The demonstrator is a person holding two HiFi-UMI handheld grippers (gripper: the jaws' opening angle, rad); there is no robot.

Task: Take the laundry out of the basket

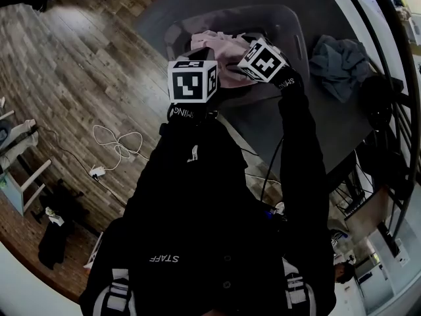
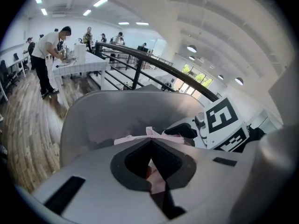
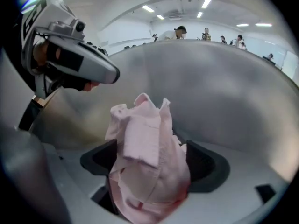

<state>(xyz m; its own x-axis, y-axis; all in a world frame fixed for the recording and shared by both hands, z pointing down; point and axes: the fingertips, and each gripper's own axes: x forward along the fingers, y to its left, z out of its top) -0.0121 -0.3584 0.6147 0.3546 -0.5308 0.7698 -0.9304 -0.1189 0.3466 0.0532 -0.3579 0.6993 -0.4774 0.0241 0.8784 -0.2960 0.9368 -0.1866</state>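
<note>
grey table (image 1: 276, 127) stands on a wood floor (image 1: 72, 64), and over it both grippers point down into the basket (image 1: 293, 28). the left gripper (image 2: 150, 148) has its jaws pinched together on the pink cloth (image 3: 147, 143), while the right gripper (image 3: 149, 164), just beside it, holds its jaws spread wide with a bunch of that cloth standing loose between them, all within the basket's grey walls. farther along the table, outside the basket, lies a blue-grey garment (image 1: 339, 64), and beyond a black railing (image 2: 140, 55) people (image 2: 49, 55) stand by white tables (image 2: 81, 66).
</note>
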